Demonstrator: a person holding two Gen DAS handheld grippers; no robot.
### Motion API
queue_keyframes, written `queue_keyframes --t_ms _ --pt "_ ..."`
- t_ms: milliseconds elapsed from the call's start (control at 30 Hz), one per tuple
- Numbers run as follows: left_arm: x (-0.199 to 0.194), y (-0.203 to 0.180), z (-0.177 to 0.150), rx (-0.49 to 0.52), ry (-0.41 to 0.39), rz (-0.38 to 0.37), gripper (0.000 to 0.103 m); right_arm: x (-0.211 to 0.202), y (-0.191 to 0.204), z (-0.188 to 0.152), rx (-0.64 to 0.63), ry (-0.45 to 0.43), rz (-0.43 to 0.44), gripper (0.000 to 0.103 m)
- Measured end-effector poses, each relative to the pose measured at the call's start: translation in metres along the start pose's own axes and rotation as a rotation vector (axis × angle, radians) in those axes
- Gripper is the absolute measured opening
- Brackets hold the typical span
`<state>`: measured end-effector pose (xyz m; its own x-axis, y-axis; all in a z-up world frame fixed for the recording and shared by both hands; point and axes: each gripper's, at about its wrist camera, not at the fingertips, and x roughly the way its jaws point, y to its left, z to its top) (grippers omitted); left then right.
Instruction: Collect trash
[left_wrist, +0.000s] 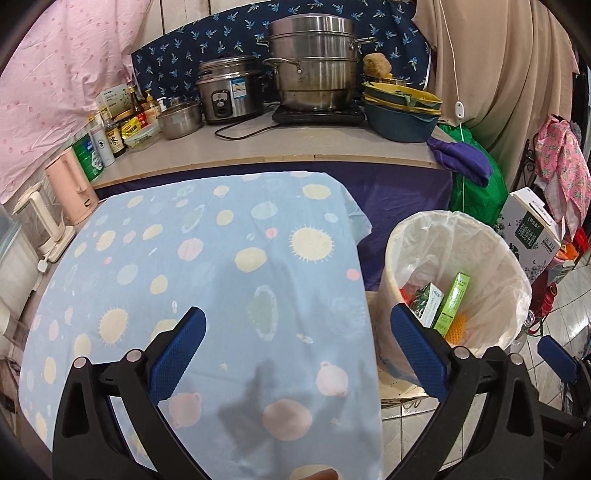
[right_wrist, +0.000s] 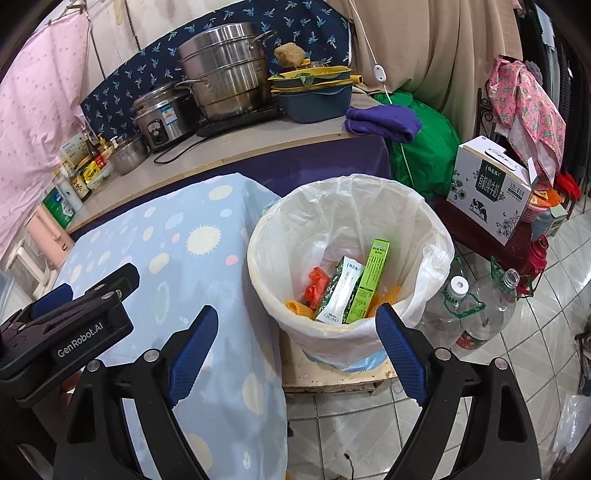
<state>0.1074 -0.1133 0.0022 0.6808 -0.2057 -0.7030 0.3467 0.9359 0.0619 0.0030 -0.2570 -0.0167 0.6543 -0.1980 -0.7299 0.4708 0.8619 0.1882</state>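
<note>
left gripper (left_wrist: 295, 336) hovers over the blue patterned cloth (left_wrist: 221, 258) covering the table, jaws spread wide, nothing between them. right gripper (right_wrist: 295, 332) hangs at the near rim of the waste bin (right_wrist: 424, 229), jaws likewise released and empty; its left pad sits over the cloth edge, its right pad over the bin's front lip.

the bin stands on a low wooden platform (right_wrist: 332, 376) just beside the table, lined with a clear bag folded over the rim, presumably so refuse can be dropped straight from the table edge. inside lie a green carton (right_wrist: 367, 284), a white and green packet (right_wrist: 338, 291), a crumpled orange wrapper (right_wrist: 316, 284) and orange mesh (right_wrist: 297, 308), all loose at the bottom.

the visible cloth surface carries no loose refuse; its near corner is hidden behind the tools. judgement: collection looks largely complete, both tools empty after a deposit or awaiting a further item.

a milk box (right_wrist: 487, 188) and two empty plastic jugs (right_wrist: 476, 314) stand by the bin on the floor side; whether they count as refuse cannot be told. cookware (left_wrist: 314, 62) on the rear counter stays well apart.
</note>
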Motion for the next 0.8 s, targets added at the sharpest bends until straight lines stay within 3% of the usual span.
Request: queue_keyframes --t_ms 400,800 --pt "-0.002 0.010 -0.019 -0.016 0.032 0.014 0.096 -0.005 0.006 -0.010 -0.025 0.000 -0.023 0.084" --pt "-0.010 -0.004 -0.027 0.008 0.047 -0.004 0.096 -0.016 -0.008 -0.019 -0.020 -0.002 -0.059 0.084"
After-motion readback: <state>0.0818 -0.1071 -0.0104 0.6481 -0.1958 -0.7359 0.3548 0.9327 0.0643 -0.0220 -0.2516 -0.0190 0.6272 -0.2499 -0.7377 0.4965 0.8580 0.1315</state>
